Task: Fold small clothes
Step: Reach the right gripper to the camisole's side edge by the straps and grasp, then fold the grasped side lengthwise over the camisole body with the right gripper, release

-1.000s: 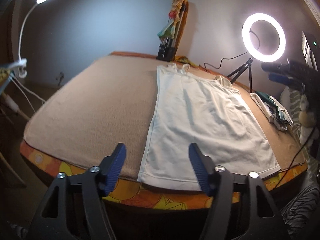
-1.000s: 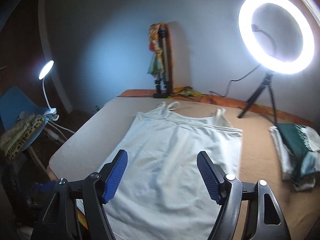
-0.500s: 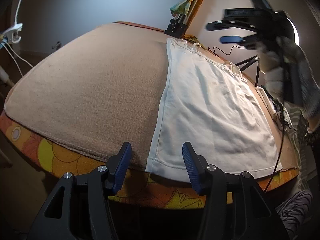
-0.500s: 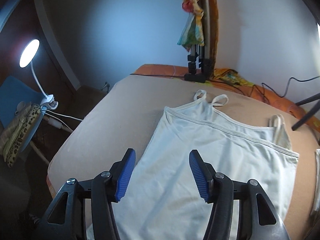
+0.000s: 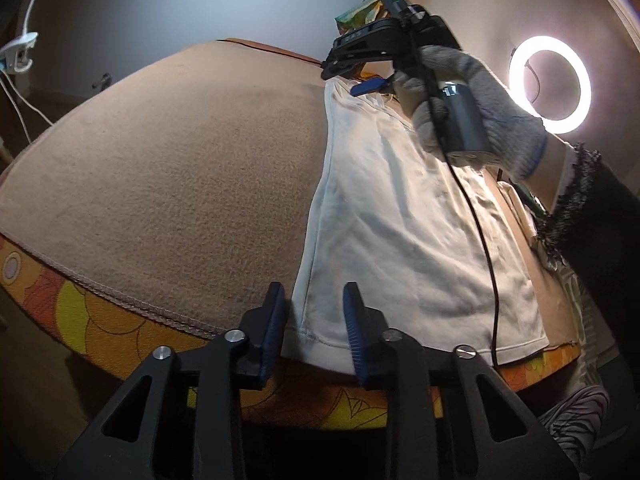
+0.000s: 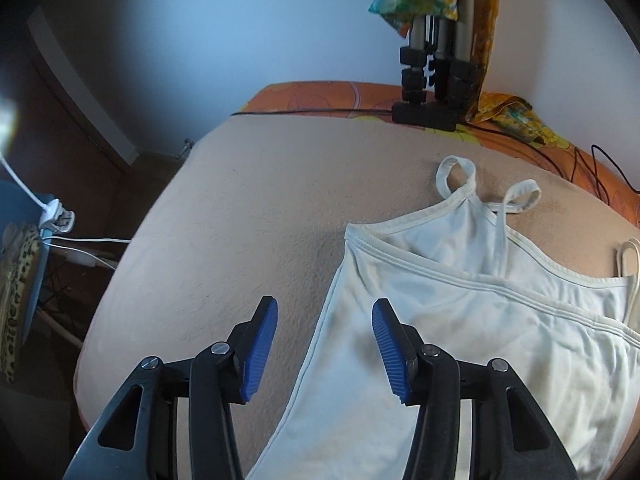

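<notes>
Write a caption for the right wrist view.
Blue-padded tongs open above the side edge of a white camisole on a beige blanket.

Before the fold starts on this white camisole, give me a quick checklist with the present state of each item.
1. Camisole lies flat on the beige blanket: ok, only slight wrinkles.
2. Left gripper lined up on the hem corner: ok; its jaws have just been closing, and the corner sits between them.
3. Left pads gripping the fabric: cannot tell; a gap is visible beside each pad.
4. Right gripper lined up on the camisole's side edge below the straps: ok; its jaws have just been closing and straddle the edge.
5. Right gripper holding fabric: not ok, pads clear of the cloth.
6. Black cable clear of the camisole: not ok, it crosses over it.
</notes>
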